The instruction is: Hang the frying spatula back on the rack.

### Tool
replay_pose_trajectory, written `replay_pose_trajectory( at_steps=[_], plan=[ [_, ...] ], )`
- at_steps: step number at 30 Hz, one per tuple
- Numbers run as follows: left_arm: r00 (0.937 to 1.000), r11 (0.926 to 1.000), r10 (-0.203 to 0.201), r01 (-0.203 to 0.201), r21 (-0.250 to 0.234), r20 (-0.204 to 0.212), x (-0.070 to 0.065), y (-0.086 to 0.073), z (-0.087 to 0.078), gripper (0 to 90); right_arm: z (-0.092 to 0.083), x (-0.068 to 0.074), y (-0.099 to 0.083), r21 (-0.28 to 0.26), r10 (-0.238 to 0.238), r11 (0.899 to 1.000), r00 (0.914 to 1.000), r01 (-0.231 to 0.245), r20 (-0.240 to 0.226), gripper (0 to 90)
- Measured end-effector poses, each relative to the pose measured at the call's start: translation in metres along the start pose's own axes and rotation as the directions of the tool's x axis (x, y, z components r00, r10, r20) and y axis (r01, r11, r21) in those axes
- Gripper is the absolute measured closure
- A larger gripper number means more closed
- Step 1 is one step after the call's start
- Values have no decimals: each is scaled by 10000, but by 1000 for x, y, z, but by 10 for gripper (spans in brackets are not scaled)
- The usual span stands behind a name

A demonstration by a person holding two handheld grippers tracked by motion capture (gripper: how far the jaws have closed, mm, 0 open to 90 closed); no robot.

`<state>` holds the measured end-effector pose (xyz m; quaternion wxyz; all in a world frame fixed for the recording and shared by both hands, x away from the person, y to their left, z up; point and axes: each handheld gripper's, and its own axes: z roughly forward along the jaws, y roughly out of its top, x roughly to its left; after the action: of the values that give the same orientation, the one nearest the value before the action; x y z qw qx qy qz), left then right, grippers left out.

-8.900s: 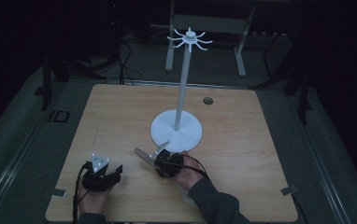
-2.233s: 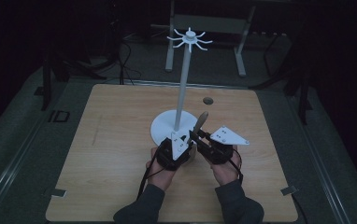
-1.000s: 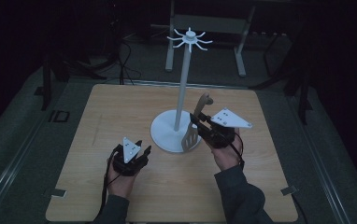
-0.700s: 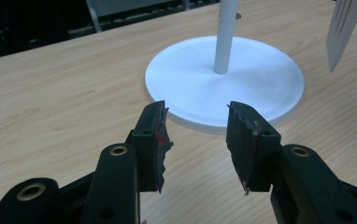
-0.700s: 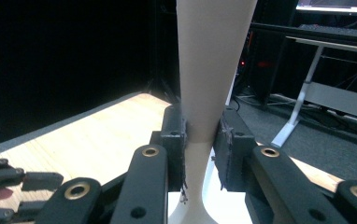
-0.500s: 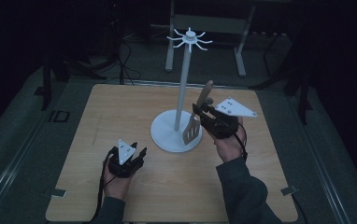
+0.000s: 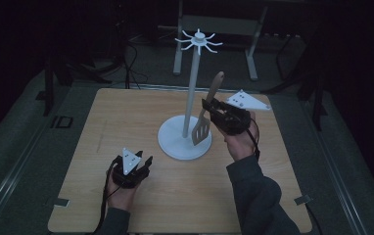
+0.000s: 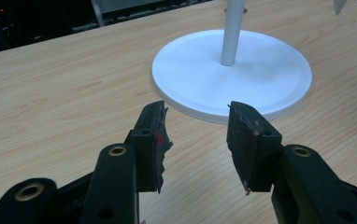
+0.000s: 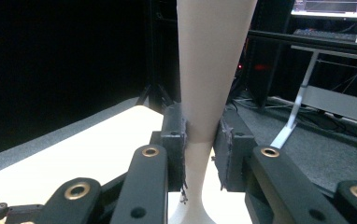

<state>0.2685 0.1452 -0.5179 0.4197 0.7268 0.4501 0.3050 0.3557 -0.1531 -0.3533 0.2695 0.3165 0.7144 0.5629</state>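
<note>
1. Right now we hold a pale wooden slotted spatula (image 7: 206,113) in the right tongs (image 7: 210,108), above the light wooden desk (image 7: 102,122) and just beside the white metal hanging stand (image 7: 191,98) with its round base and ring of hooks on top.
2. Seen from the right gripper view, the black pads pinch the narrow neck of the spatula's handle (image 9: 203,84), which rises straight up between them; the grip looks centred and firm.
3. From above, the slotted blade hangs over the stand's base, and the handle tip leans up toward the pole, still well below the hook ring (image 7: 198,40).
4. Our left tongs (image 7: 145,164) rest low near the front of the desk, spread halfway with nothing between them, pointing at the white base.
5. We judge the step in hand to be lifting the spatula up to a hook.
6. To do it well, we should keep the pinch steady so the handle does not swivel.
7. We should raise the spatula clear of the thin pole, since a knock could rock the stand.
8. We cannot see whether the handle tip has a hanging hole; we should turn that end toward a free hook before easing the pinch.
9. If the stand wobbles, the left tongs are close enough to steady its base.
</note>
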Motion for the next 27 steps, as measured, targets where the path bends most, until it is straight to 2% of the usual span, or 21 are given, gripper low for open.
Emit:
replay_pose_trajectory(
  at_steps=[4,12,16,27],
  plan=[
    [10000,10000,12,-12,8,14,0,-1,0,574,3,-3,5,84,-72,9999,10000,72,50,753],
    [10000,9999,-19,18,-102,-44,0,0,-1,573,11,-13,15,405,-209,9989,9997,215,-136,753],
    [10000,10000,-2,2,-92,-35,0,0,-1,573,14,-18,18,487,-10,9988,9997,22,-251,753],
    [9999,9999,107,-108,-87,-113,0,0,-2,575,21,-25,29,645,-89,9979,9999,92,-53,753]
  ],
)
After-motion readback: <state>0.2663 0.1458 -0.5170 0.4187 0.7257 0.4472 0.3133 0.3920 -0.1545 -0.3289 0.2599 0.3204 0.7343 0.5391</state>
